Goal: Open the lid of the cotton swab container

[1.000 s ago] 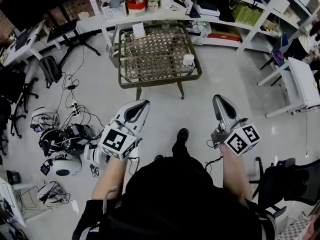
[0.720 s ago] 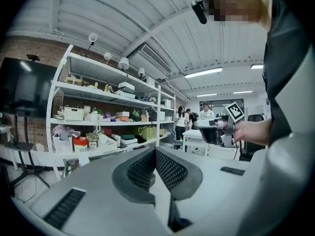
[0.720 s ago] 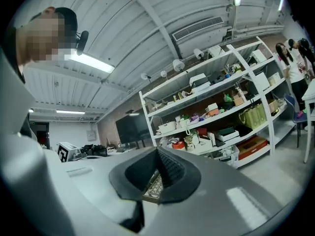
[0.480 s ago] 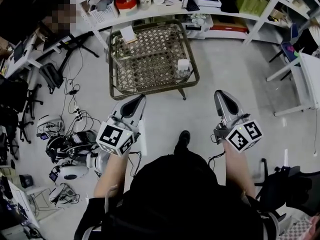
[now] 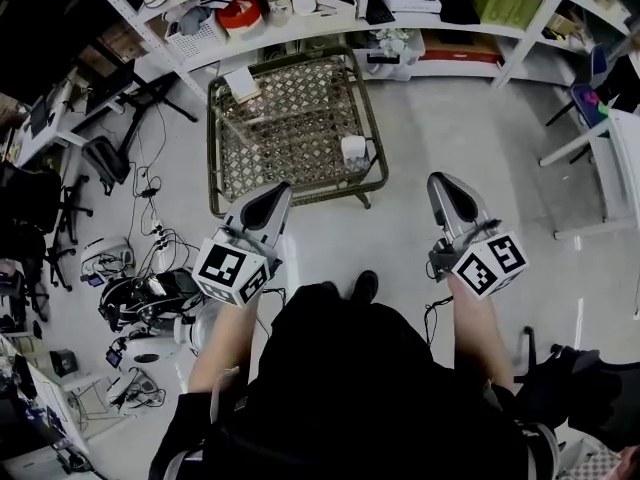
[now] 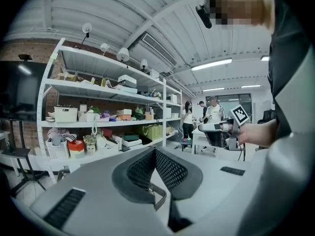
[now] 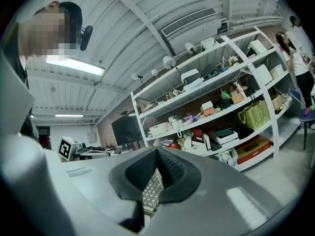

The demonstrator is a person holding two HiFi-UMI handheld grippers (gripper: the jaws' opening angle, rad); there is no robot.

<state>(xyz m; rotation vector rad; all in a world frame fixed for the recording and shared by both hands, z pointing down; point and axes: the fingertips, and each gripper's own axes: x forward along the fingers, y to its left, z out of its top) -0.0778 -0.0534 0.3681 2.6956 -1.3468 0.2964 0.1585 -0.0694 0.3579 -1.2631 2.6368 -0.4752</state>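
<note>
Though far off, cotton swab container (image 5: 353, 150) upright on wicker table (image 5: 285, 118).

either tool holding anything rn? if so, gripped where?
Nothing is held. The left tool and the right tool are both shut, with nothing between their jaws.

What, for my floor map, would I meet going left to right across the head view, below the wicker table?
Cables and gear → left tongs → black shoe → right tongs → white desk.

Left gripper (image 5: 268, 206) and right gripper (image 5: 449, 196) both closed, empty, pointing forward
</note>
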